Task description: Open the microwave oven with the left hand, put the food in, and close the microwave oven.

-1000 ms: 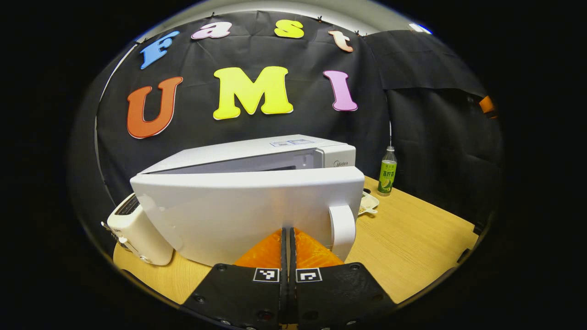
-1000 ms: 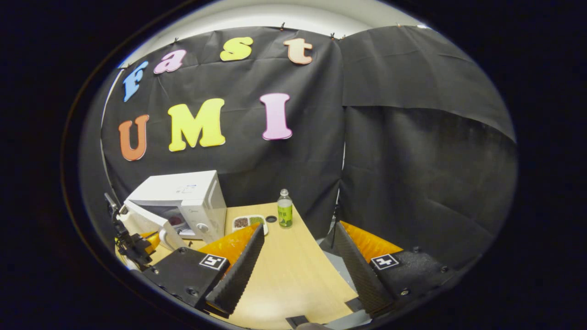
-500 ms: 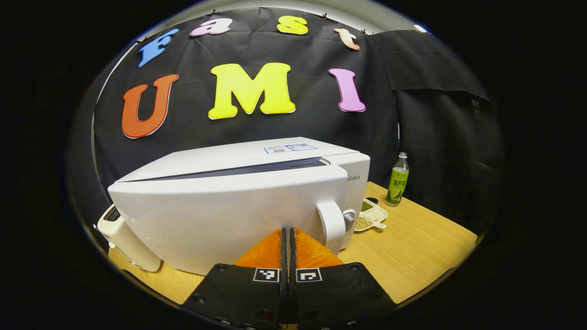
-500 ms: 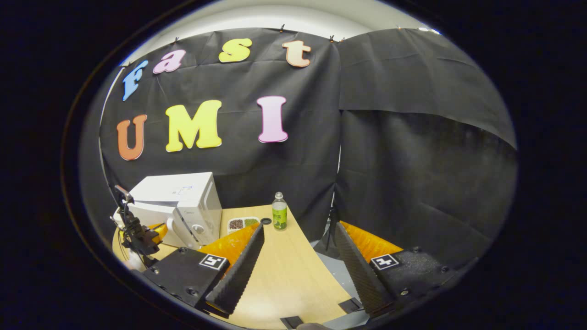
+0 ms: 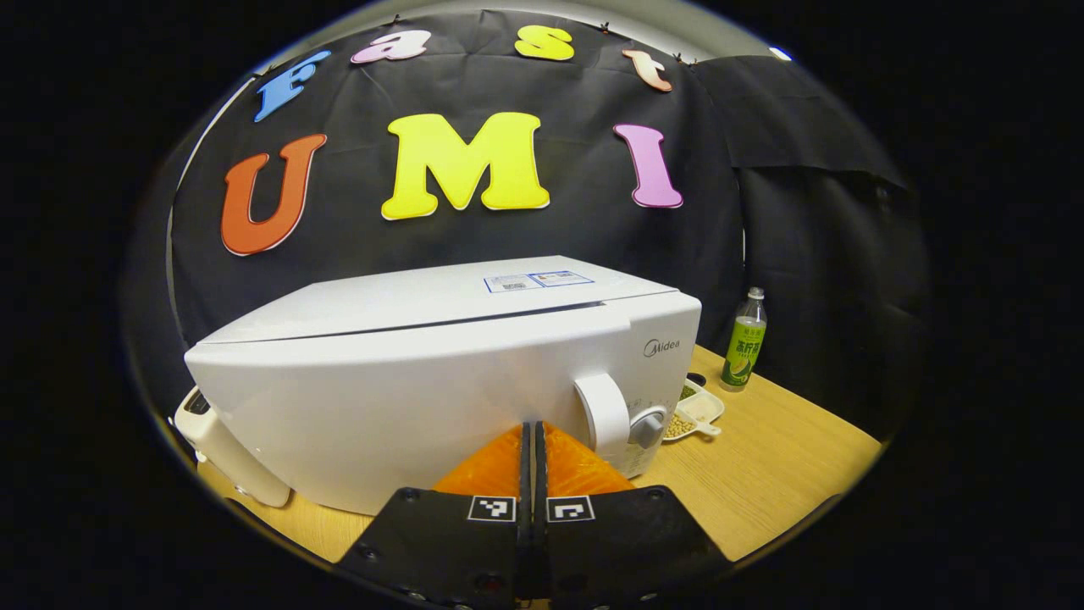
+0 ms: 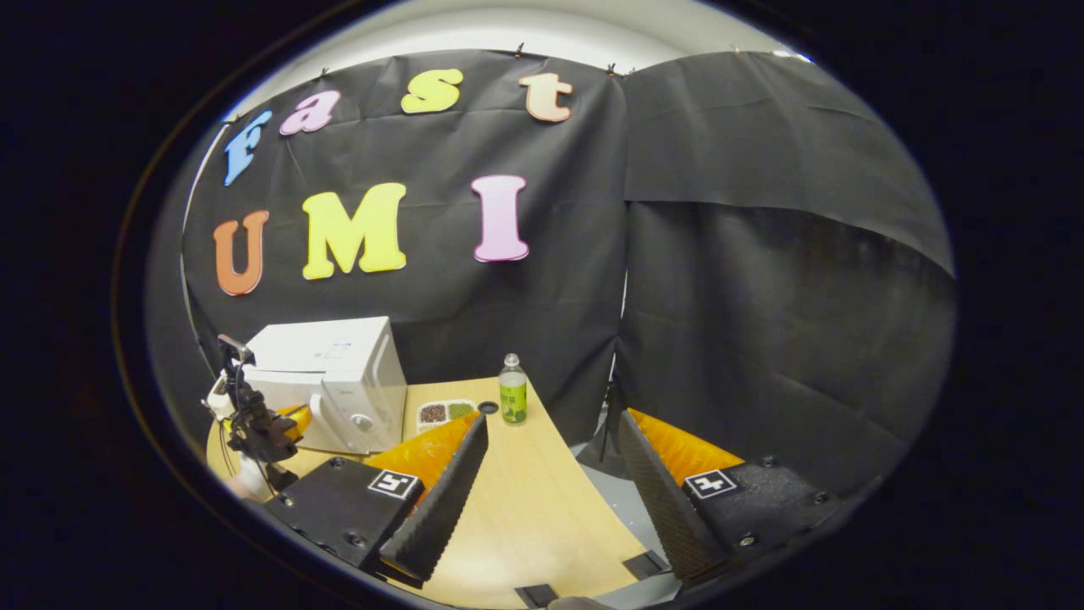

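The table (image 6: 525, 508) has bare wood between the microwave (image 5: 440, 373) and its right edge, where it drops off near the right gripper (image 6: 550, 474); a bottle (image 6: 511, 400) and a sectioned dish (image 6: 447, 413) stand near the back edge, just right of the microwave. A toaster (image 5: 229, 457) sits just beside the microwave's left end. The white microwave stands at the table's back left, door flush against the body, handle (image 5: 603, 413) and knob (image 5: 649, 426) at its right. The left gripper (image 5: 533, 445) has its fingers pressed together on nothing, tips at the door. The right gripper's fingers are spread wide above the table.
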{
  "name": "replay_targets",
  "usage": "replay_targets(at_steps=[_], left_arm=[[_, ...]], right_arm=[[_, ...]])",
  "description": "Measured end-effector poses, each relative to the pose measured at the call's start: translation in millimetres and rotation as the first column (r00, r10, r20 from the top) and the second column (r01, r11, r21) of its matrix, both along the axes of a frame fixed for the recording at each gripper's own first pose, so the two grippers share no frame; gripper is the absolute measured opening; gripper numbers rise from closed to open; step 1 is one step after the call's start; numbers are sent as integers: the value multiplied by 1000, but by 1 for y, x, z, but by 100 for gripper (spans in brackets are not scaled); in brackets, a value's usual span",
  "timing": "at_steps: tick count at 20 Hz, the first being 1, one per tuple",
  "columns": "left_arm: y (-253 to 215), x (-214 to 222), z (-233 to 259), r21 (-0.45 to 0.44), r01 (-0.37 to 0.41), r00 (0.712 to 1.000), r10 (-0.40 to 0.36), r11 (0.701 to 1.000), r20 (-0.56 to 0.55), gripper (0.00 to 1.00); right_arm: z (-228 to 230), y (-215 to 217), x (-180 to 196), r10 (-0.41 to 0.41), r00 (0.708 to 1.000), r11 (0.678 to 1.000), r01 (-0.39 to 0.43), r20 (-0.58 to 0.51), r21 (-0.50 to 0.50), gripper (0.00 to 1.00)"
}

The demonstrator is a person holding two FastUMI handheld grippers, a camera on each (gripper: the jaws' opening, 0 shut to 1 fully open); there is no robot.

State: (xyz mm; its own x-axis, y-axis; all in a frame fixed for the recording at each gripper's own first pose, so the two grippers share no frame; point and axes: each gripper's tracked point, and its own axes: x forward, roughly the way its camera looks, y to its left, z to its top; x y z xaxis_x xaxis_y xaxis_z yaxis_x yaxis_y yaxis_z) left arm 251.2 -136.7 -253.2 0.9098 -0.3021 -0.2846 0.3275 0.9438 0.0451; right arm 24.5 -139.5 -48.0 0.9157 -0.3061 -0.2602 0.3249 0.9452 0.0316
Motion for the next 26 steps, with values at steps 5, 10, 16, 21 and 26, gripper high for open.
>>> replay_targets(at_steps=[5, 10, 16, 21, 26], left_arm=[[-7, 4, -1, -14, -24, 999, 23, 1000, -32, 0], [21, -14, 18, 21, -85, 996, 85, 996, 6, 0], [52, -48, 30, 95, -146, 989, 145, 985, 24, 96], [77, -97, 67, 72, -165, 985, 160, 984, 63, 96], [130, -158, 118, 68, -216, 972, 208, 974, 112, 96]], right_arm=[[5, 13, 5, 33, 999, 999, -33, 5, -10, 99], [15, 28, 10, 77, 996, 997, -76, 33, -34, 99], [16, 58, 13, 147, 988, 989, -145, 43, -41, 99], [23, 93, 12, 208, 976, 977, -204, 70, -59, 99], [24, 135, 8, 263, 960, 963, -256, 92, -87, 99]])
